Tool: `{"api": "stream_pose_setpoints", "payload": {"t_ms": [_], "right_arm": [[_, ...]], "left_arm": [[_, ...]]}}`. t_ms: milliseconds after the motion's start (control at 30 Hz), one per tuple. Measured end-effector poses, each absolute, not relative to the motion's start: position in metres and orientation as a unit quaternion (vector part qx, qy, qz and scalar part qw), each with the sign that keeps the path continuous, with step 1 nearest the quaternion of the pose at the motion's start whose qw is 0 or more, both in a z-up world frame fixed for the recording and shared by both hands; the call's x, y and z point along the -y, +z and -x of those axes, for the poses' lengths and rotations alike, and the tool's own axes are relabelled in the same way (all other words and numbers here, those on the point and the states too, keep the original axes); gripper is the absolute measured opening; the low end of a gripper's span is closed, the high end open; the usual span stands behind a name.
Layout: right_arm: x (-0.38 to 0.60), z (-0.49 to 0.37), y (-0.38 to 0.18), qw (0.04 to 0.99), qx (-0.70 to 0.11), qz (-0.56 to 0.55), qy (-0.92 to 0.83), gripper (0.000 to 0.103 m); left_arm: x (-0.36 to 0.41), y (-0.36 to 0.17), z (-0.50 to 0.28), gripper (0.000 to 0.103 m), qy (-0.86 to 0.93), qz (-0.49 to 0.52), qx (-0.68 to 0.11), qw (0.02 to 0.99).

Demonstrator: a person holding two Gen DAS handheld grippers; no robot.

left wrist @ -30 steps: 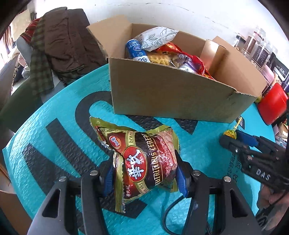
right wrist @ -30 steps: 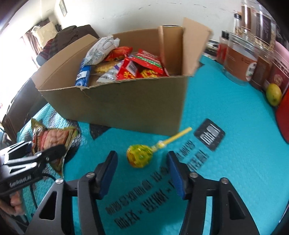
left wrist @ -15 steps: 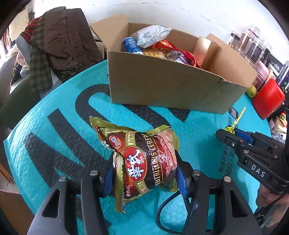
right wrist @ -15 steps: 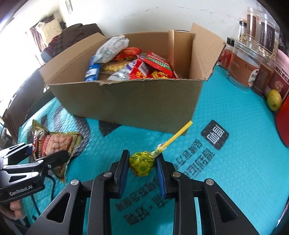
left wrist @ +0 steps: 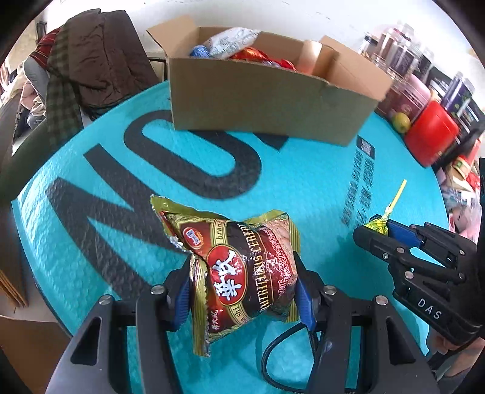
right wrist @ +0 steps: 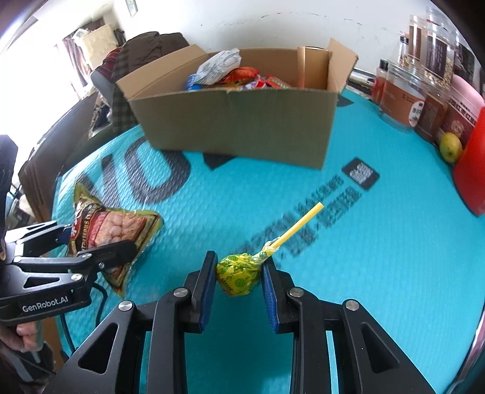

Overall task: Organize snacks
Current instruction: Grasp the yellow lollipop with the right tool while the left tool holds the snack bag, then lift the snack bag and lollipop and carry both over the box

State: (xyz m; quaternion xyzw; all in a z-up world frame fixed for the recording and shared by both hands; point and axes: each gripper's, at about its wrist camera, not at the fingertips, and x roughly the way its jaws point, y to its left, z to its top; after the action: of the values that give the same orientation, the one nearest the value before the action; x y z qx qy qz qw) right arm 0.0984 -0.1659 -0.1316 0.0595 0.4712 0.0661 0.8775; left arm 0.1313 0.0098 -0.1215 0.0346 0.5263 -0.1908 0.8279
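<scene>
The teal mat [left wrist: 91, 242] fills both views, its black lettering partly hidden. The box [right wrist: 236, 121] sits upper centre, its snacks mostly hidden by the near wall. At lower centre the left gripper [left wrist: 242, 291] pinches a bag [left wrist: 242, 266]. The right gripper [right wrist: 239, 278] pinches a lollipop [right wrist: 238, 272].

Room, interior, daylit. White plaster wall [right wrist: 272, 21] behind, marked with faint cracks; a small framed picture [right wrist: 131, 3] hung high on it. Strong light entered from a window [right wrist: 33, 69] at far left (glare hid its frame). A round table carried a turquoise textured mat [left wrist: 303, 188] printed with large black letters. Beside it stood a chair heaped with clothing [left wrist: 91, 60]: brown quilted jacket over a green checked garment. Along the table's far right edge were clear storage jars [right wrist: 400, 94], a red container [left wrist: 430, 133] and a yellow-green fruit [right wrist: 450, 147].
</scene>
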Motion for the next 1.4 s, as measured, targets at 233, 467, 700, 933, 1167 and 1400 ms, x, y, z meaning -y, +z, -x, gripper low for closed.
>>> {"api": "stream_pose_setpoints", "payload": {"t_ms": [233,467,700,933,1167,1400], "right_arm": [[0.163,-0.077,-0.135,0.872,-0.48,-0.063,0.069,0.028],[0.161,-0.064,-0.14,0.872,-0.481,-0.058,0.068,0.028],[0.158,-0.06,-0.135,0.874,-0.477,-0.061,0.072,0.028],[0.152,-0.054,-0.125,0.879,-0.465,-0.062,0.082,0.028],[0.15,-0.049,-0.107,0.887,-0.447,-0.066,0.093,0.028],[0.143,-0.051,-0.084,0.897,-0.424,-0.059,0.11,0.028]], "left_arm": [[-0.002,-0.127,-0.125,0.058,-0.194,-0.054,-0.528,0.825],[0.012,-0.13,-0.119,0.067,-0.195,-0.102,-0.509,0.832],[0.009,-0.122,-0.114,0.055,-0.204,-0.085,-0.501,0.837],[0.012,-0.11,-0.1,0.053,-0.223,-0.077,-0.491,0.838],[0.006,-0.087,-0.093,0.053,-0.232,-0.07,-0.468,0.85],[0.002,-0.06,-0.095,0.053,-0.234,-0.067,-0.44,0.865]]}}
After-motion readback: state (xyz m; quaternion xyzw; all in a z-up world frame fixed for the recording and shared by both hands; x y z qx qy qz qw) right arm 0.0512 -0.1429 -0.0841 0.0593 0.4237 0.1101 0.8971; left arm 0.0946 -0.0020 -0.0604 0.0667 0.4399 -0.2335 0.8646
